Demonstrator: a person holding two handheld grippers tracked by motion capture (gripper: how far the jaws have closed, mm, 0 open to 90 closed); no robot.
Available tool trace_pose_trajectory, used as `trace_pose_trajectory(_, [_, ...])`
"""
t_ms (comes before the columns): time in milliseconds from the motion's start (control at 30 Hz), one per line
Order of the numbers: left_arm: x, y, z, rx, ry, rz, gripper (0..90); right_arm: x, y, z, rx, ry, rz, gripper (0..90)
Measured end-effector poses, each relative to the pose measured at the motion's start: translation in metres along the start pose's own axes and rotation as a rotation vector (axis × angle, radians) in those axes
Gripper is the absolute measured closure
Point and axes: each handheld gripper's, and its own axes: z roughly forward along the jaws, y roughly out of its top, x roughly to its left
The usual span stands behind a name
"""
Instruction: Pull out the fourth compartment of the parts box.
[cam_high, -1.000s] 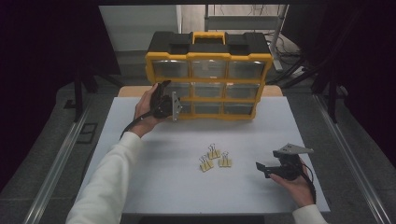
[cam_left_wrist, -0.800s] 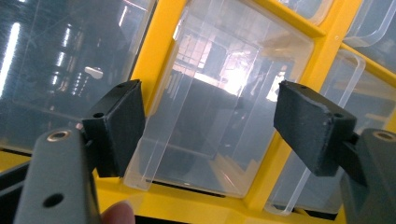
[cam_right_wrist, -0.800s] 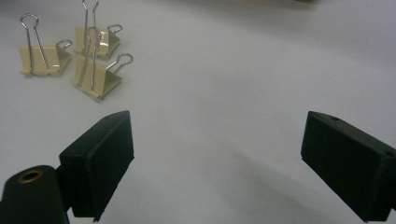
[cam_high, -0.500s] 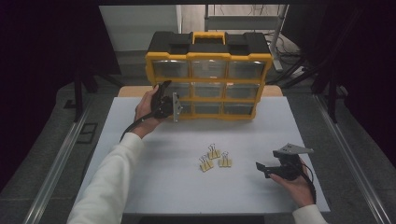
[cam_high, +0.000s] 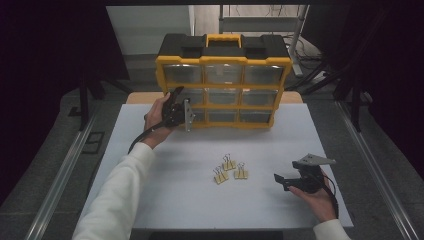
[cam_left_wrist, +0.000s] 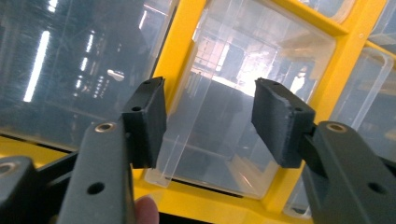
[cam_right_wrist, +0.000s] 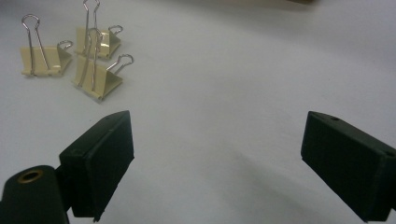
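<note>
Jaws of left gripper (cam_left_wrist: 208, 123) standing apart, just been closing, clear drawer (cam_left_wrist: 243, 116) lying between pads, untouched. Right gripper (cam_right_wrist: 217, 158) jaws gaping wide, binder clips (cam_right_wrist: 74, 51) lying beyond.

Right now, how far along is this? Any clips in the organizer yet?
Nothing looks stowed: all three binder clips lie loose on the white table. In hand: the left gripper is at a clear drawer on the left of the yellow organizer, jaws just closing around its front, pads not yet pressing. Left: pull the drawer, pick the clips. The right gripper waits open near them.
</note>
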Motion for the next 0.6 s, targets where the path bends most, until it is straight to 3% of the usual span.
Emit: trace_pose_trajectory(600, [-0.0033,0.0007,-0.0005,0.016,0.094,0.055,65.1,0.0003,0.0004,-0.0009,-0.003,-0.001,-0.001,9.8])
